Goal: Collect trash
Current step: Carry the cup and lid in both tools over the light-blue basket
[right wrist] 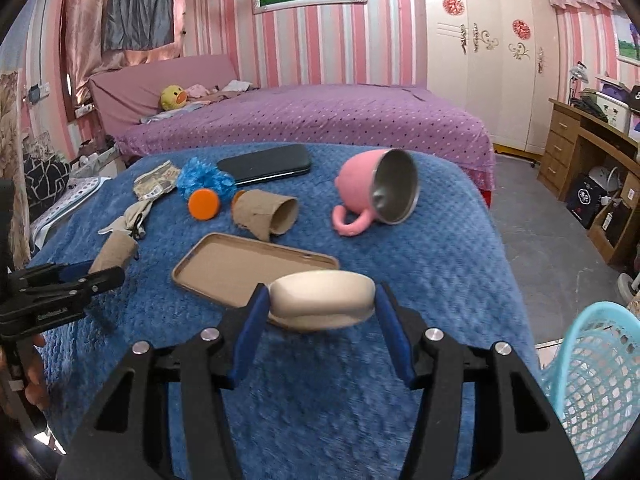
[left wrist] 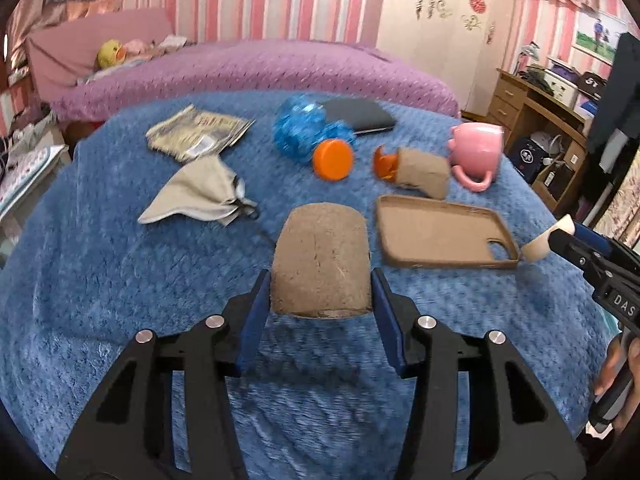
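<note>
My left gripper (left wrist: 320,300) had its fingers clamped on a cardboard tube (left wrist: 320,260); my right gripper (right wrist: 322,306) gripped a cream oval piece (right wrist: 322,300) the same way. Just beyond the right fingers lay a tan phone case (right wrist: 240,268) on the blue blanket (right wrist: 440,280). Farther out were a torn tube (right wrist: 266,210), an orange cap (right wrist: 204,205) and a tipped pink mug (right wrist: 360,192). A teal basket (right wrist: 592,380) stood right of my right fingers.
</note>
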Tool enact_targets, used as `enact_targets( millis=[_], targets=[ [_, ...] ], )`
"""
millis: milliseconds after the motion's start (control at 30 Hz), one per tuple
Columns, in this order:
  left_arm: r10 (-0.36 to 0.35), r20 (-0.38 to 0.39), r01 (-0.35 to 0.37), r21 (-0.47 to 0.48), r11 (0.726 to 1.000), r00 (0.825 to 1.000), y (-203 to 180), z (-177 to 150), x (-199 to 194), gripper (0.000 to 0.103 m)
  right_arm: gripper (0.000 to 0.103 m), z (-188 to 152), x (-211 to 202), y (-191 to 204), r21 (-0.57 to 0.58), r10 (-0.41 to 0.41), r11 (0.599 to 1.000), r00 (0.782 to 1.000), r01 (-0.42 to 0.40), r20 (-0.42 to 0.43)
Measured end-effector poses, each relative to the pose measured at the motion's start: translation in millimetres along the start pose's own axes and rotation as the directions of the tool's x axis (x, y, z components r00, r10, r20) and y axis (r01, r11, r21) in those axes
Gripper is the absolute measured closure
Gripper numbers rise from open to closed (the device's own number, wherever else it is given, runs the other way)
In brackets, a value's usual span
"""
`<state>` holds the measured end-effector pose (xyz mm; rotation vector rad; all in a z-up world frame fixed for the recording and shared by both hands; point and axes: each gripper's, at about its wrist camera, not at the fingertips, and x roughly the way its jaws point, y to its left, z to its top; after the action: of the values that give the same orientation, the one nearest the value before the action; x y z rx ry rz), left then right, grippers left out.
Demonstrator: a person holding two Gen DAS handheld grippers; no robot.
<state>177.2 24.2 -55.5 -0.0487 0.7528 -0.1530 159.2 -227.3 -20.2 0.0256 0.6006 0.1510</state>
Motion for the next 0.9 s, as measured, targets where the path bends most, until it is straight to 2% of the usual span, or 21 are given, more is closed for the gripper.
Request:
enact_targets(
  millis=[200,400,467,533,700,900],
  targets=[
    [-0.037,0.013,0.037,0.006,0.999,0.999,-33.9,-0.5,-2.4,0.055,0.049,-4.5,-19.3,-27.9,0.018,-0.027,0.999,1.000,0.027,0.015],
    [-0.071,0.034,0.068,0.078,0.995,0.997,-97.8,3.2,-4.9,0.056,0.049,-6.5,-49.4,-72.2,0.068,-0.077,0.995,0.996,0.073,0.056],
    [-0.104,0.038,0.101,0.089,0.991,0.994,-122.6,4.9,-5.6,0.056,0.049,-9.2,-61.9,-91.8,0.087,-0.105,0.991,0.992,0.099,0.067],
    [-0.146,0.032,0.142,0.100,0.985,0.989,-147.4,5.7,-4.8,0.056,0.049,-13.6,-75.0,-117.1,0.112,-0.141,0.985,0.987,0.133,0.073],
    [-0.176,0.040,0.165,0.197,0.966,0.984,-216.3,-2.0,-5.1,0.056,0.049,-30.7,-103.2,-180.5,0.156,-0.239,0.961,0.969,0.227,0.061],
    [-0.245,-0.005,0.241,0.206,0.948,0.969,-285.9,-15.3,3.0,0.056,0.049,-61.5,-118.1,-255.9,0.204,-0.349,0.917,0.937,0.343,-0.004]
  ],
)
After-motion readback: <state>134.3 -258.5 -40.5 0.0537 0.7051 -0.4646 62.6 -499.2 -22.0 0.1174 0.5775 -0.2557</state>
